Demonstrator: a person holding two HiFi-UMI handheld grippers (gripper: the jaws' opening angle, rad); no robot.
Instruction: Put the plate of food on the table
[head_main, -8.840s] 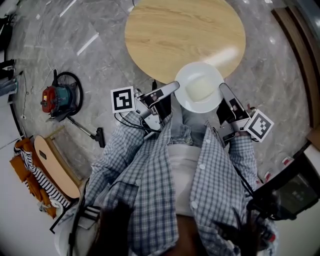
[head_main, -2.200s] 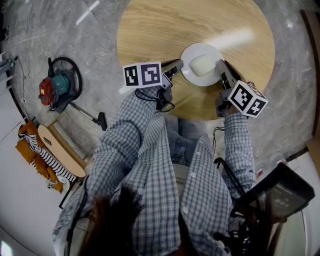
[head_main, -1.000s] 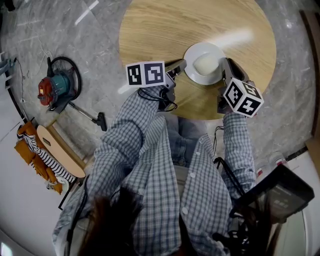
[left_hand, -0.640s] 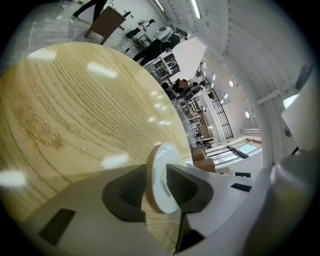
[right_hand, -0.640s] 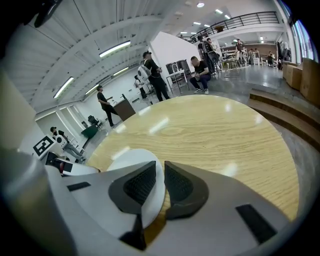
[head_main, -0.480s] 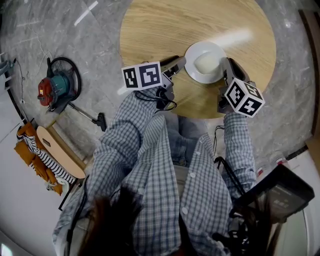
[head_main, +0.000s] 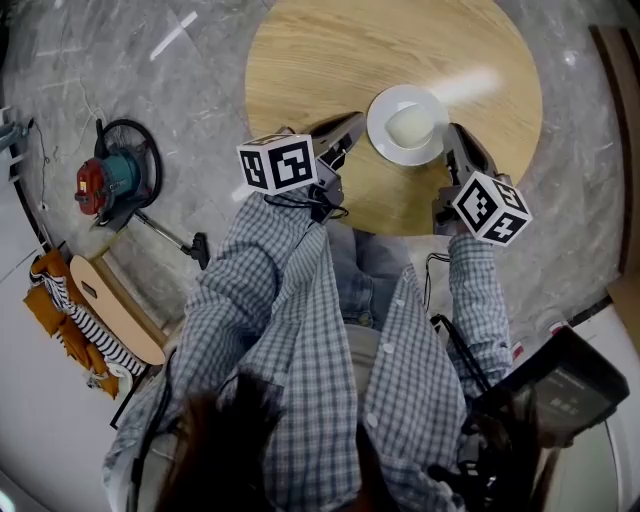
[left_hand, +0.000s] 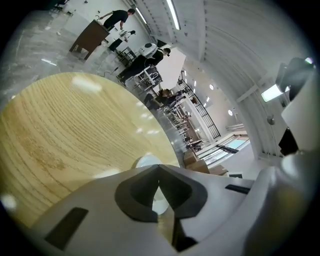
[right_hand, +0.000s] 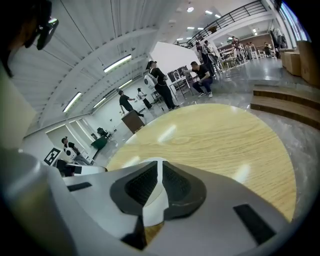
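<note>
Here, nearest the camera, a person's checked cotton shirt (head_main: 300, 350) is filling the lower head view, with both sleeves reaching forward. The left gripper (head_main: 357, 121) is holding its dark pads tip to tip with nothing between them, just beside the plate (head_main: 380, 140). The right gripper (head_main: 449, 137) is pinching the opposite rim, and a thin white edge is showing between its ribbed pads. The plate, round, white and glossy, is resting on the near half of the table (head_main: 320, 60) and carrying a pale, smooth mound of food (head_main: 410, 125). The tabletop is round, light wood with fine grain. Glossy grey veined stone floor (head_main: 150, 90) is spreading around it. Farther off, people (right_hand: 200, 75) are standing and sitting round desks under strip lights (right_hand: 117, 63).
</note>
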